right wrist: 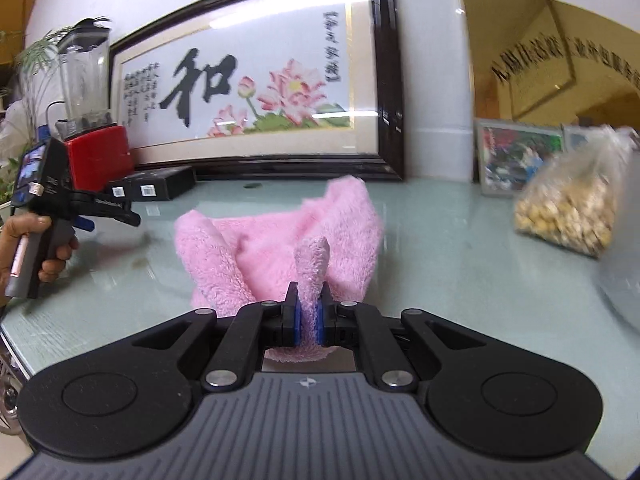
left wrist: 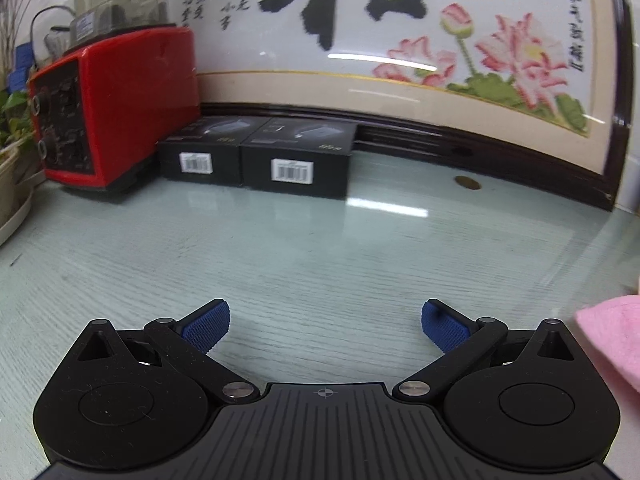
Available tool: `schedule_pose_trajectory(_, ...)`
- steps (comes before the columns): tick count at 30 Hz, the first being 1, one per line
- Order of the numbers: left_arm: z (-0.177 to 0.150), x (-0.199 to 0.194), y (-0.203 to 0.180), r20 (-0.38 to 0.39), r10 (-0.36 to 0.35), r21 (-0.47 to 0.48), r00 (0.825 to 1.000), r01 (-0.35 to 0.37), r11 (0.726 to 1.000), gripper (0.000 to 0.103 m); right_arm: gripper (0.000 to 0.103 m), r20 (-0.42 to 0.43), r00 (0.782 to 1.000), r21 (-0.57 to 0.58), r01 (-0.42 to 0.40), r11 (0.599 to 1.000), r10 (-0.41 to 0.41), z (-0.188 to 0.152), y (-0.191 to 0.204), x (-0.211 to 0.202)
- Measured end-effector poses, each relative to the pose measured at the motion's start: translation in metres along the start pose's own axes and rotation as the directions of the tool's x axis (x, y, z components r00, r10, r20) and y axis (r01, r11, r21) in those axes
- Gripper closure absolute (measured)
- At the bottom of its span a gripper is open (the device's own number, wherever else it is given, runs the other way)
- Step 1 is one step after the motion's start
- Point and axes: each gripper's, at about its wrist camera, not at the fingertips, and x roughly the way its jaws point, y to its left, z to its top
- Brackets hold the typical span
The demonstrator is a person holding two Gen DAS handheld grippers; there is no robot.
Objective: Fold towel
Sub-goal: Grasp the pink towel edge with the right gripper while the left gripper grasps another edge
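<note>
A fluffy pink towel (right wrist: 280, 240) lies bunched on the glass-topped table, with folds standing up at its left and far right. My right gripper (right wrist: 307, 312) is shut on a near edge of the towel, and a pinched tongue of cloth sticks up between the blue pads. My left gripper (left wrist: 325, 320) is open and empty above bare table. Only a corner of the towel (left wrist: 612, 336) shows at the right edge of the left wrist view. The left gripper (right wrist: 116, 210) also shows in the right wrist view, held in a hand to the left of the towel.
A red blender (left wrist: 116, 108) and two black boxes (left wrist: 256, 156) stand at the back left. A framed lotus embroidery (right wrist: 248, 92) leans on the wall. A plastic bag of yellowish bits (right wrist: 572, 208) sits on the right. A plant pot (left wrist: 8, 184) is far left.
</note>
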Motion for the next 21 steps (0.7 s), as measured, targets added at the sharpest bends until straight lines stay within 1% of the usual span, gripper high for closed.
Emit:
schedule_pose_trajectory(2,-0.001,-0.013,-0.011,0.009,-0.082,0.041,0.997,0.082,0.996,0.0,0.095,-0.006,1.0,0.005,0.002,1.0,-0.002,-0.004,-0.002,0.0)
schedule_pose_trajectory(3,-0.002,-0.022,-0.018,0.007,-0.136,0.069,0.991,0.135,0.988,0.0,0.095,-0.008,1.0,0.009,0.006,1.0,-0.006,-0.005,-0.004,0.002)
schedule_pose_trajectory(5,-0.005,-0.036,-0.032,-0.007,-0.234,0.131,0.972,0.233,0.964,0.0,0.095,-0.014,1.0,0.012,0.012,1.0,-0.011,-0.01,-0.005,0.004)
schedule_pose_trajectory(6,-0.006,-0.04,-0.038,-0.024,-0.288,0.16,0.957,0.288,0.944,0.0,0.095,-0.016,1.0,0.011,0.019,1.0,-0.019,-0.011,-0.005,0.005)
schedule_pose_trajectory(7,-0.008,-0.046,-0.049,-0.062,-0.373,0.199,0.926,0.378,0.904,0.0,0.095,-0.018,0.999,0.011,0.027,1.0,-0.026,-0.012,-0.005,0.007)
schedule_pose_trajectory(8,-0.01,-0.049,-0.057,-0.092,-0.421,0.214,0.902,0.431,0.877,0.0,0.095,-0.019,0.999,0.011,0.034,0.999,-0.034,-0.013,-0.004,0.008)
schedule_pose_trajectory(9,-0.01,-0.05,-0.065,-0.111,-0.448,0.216,0.887,0.462,0.86,0.0,0.095,-0.017,0.999,0.008,0.04,0.999,-0.04,-0.014,-0.003,0.008)
schedule_pose_trajectory(11,-0.008,-0.049,-0.077,-0.145,-0.47,0.194,0.871,0.491,0.85,0.0,0.094,-0.017,0.998,-0.001,0.053,0.999,-0.053,-0.016,-0.001,0.007)
schedule_pose_trajectory(13,-0.003,-0.045,-0.084,-0.168,-0.489,0.148,0.856,0.512,0.846,0.0,0.094,-0.018,0.998,-0.011,0.063,0.998,-0.064,-0.017,0.0,0.006)
schedule_pose_trajectory(14,-0.001,-0.042,-0.086,-0.177,-0.503,0.115,0.846,0.525,0.843,0.0,0.094,-0.018,0.998,-0.012,0.064,0.998,-0.065,-0.017,0.0,0.005)
schedule_pose_trajectory(17,0.004,-0.029,-0.09,-0.213,-0.551,-0.002,0.807,0.564,0.826,0.0,0.094,-0.017,0.998,-0.002,0.059,0.998,-0.059,-0.018,-0.002,0.004)
schedule_pose_trajectory(18,0.004,-0.025,-0.091,-0.218,-0.561,-0.028,0.798,0.57,0.821,0.0,0.094,-0.017,0.998,0.003,0.055,0.998,-0.055,-0.017,-0.003,0.004)
schedule_pose_trajectory(19,0.005,-0.021,-0.093,-0.222,-0.567,-0.048,0.793,0.572,0.819,0.0,0.094,-0.015,0.999,0.008,0.052,0.999,-0.052,-0.017,-0.004,0.004)
schedule_pose_trajectory(20,0.007,-0.017,-0.096,-0.223,-0.565,-0.054,0.795,0.568,0.821,0.0,0.094,-0.013,0.999,0.014,0.048,0.999,-0.048,-0.018,-0.005,0.004)
schedule_pose_trajectory(21,0.008,-0.014,-0.099,-0.224,-0.557,-0.057,0.8,0.56,0.826,0.0,0.094,-0.01,0.999,0.021,0.045,0.999,-0.044,-0.018,-0.007,0.004)
